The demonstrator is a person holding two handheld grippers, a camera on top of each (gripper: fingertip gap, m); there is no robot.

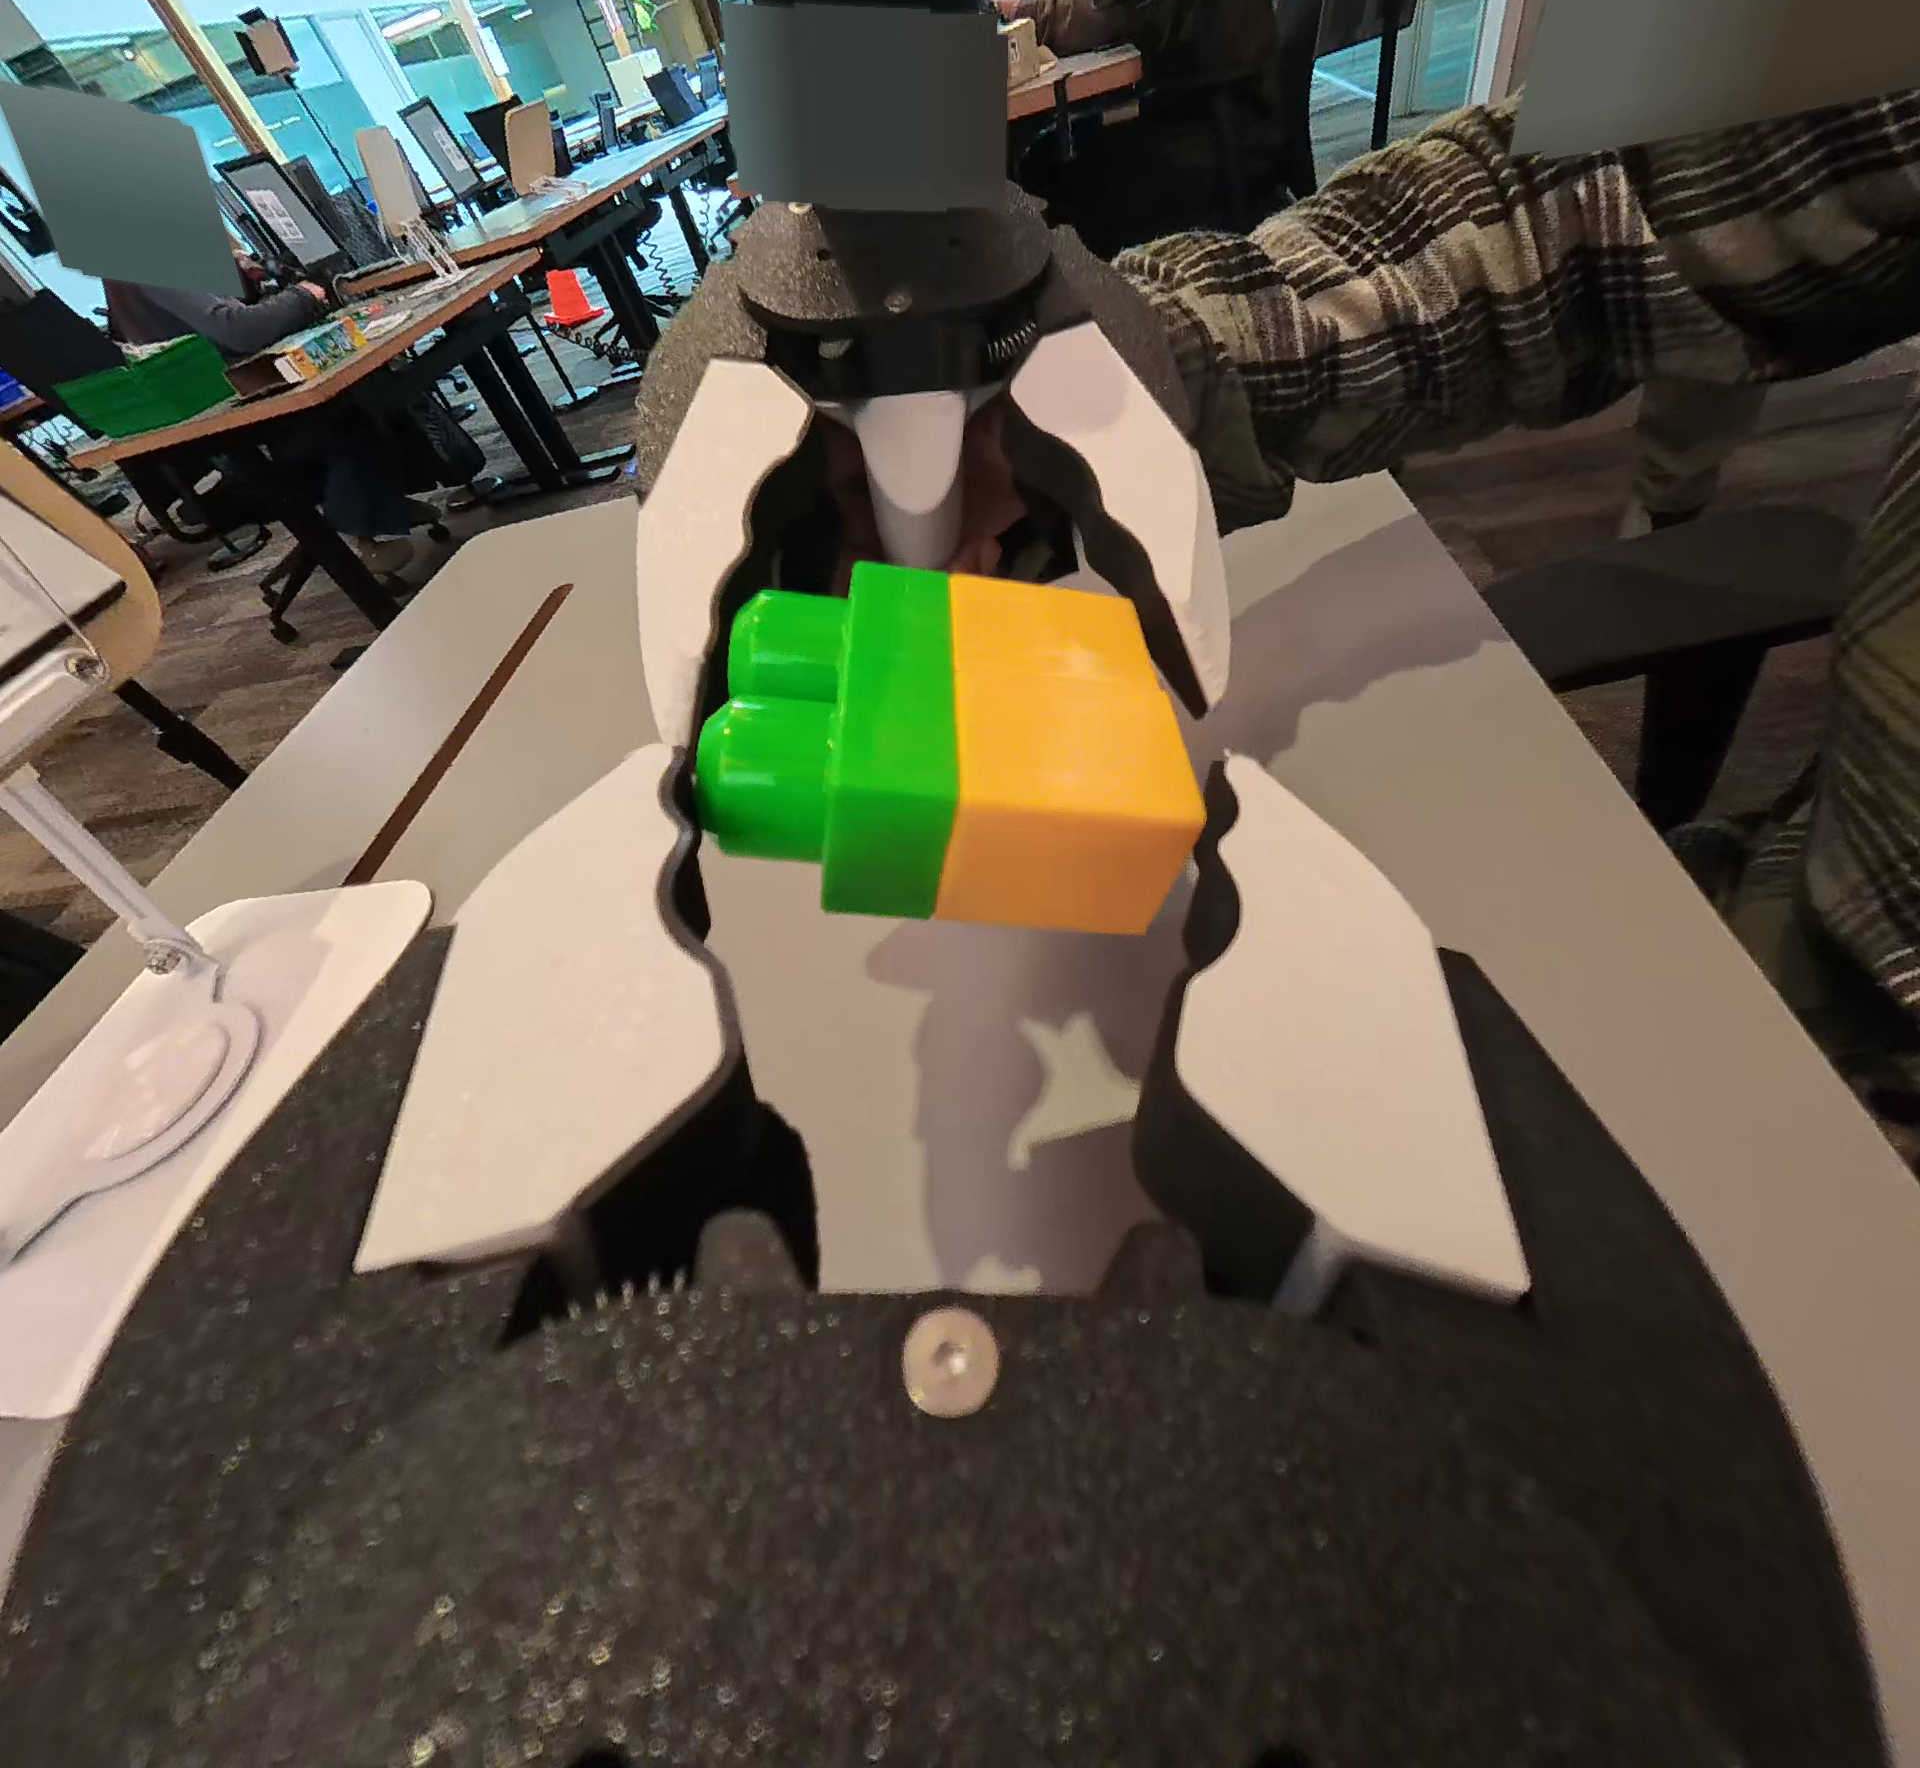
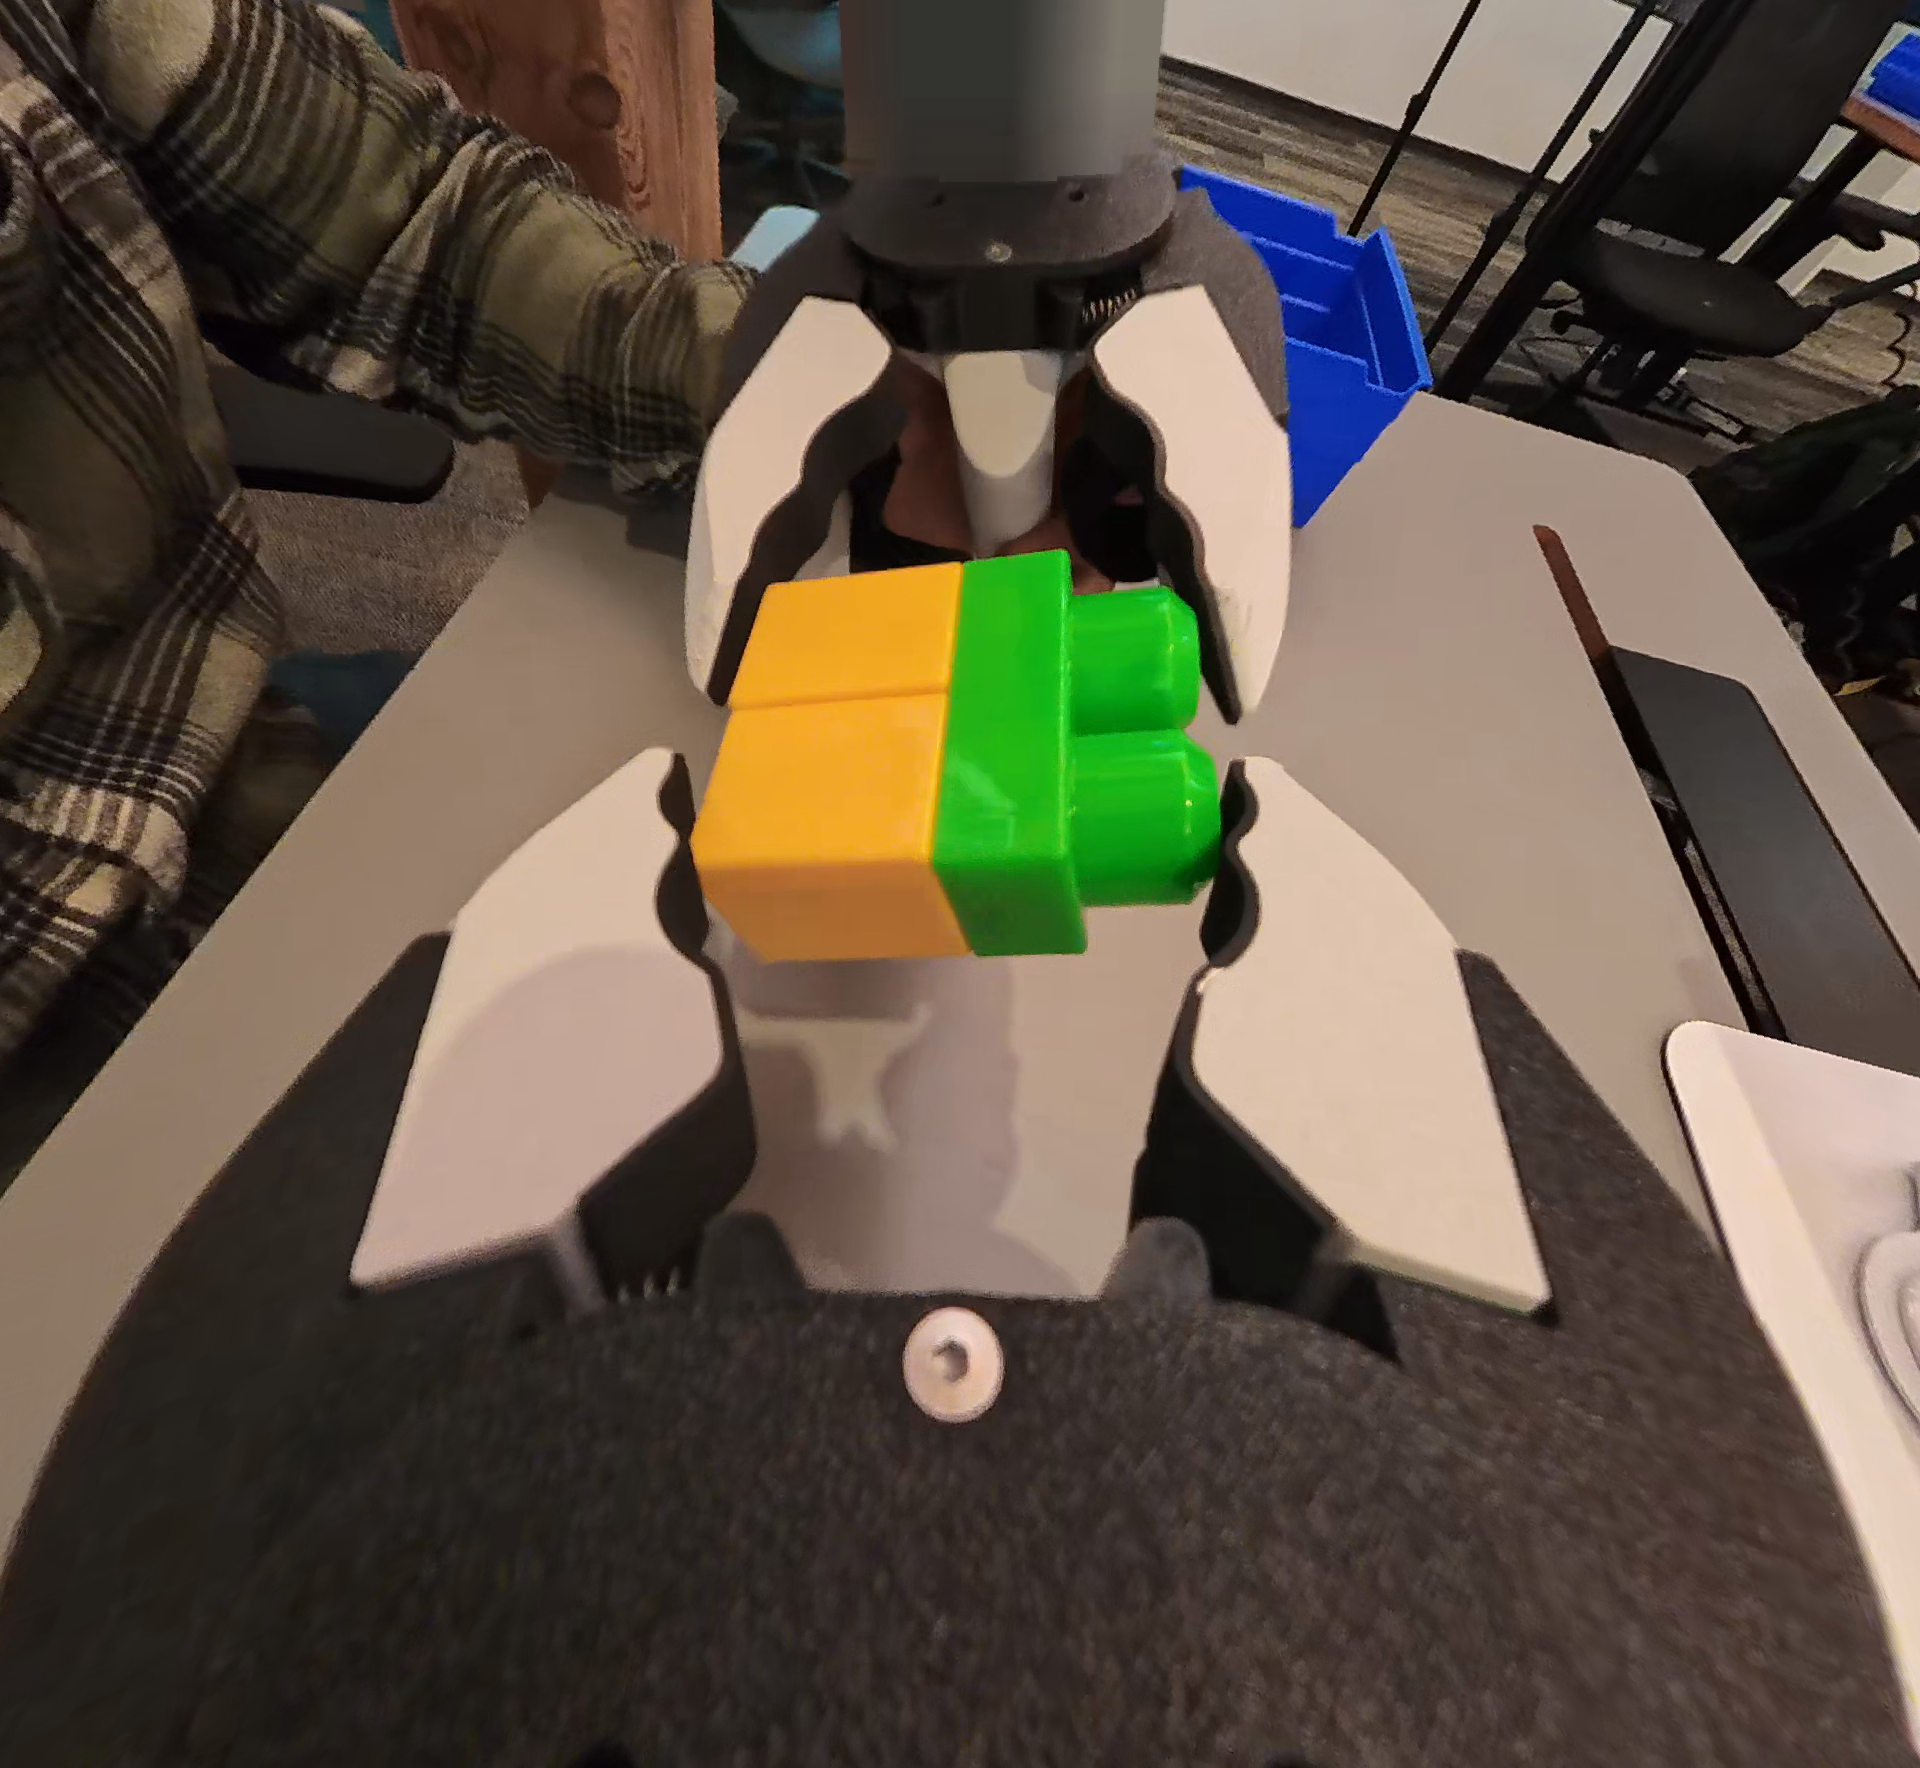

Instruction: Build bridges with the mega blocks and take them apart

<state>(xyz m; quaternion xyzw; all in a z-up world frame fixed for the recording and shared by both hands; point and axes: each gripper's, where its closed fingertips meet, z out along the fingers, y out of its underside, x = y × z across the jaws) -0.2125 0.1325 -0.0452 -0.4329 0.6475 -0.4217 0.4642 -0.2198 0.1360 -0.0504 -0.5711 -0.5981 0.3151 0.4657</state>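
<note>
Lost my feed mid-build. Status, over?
Left gripper and right gripper both shut on the block pair, held above the table. Green and yellow joined. Nothing in the way.

left wrist: close, facing right tool | right wrist: opposite | shared: joined blocks, grey table

- the two tongs face each other tip to tip, the joined blocks filling the gap between them.
- bare surface lies open beneath.
- a blue bin stands at the far edge, a white tray at the near side.
</note>
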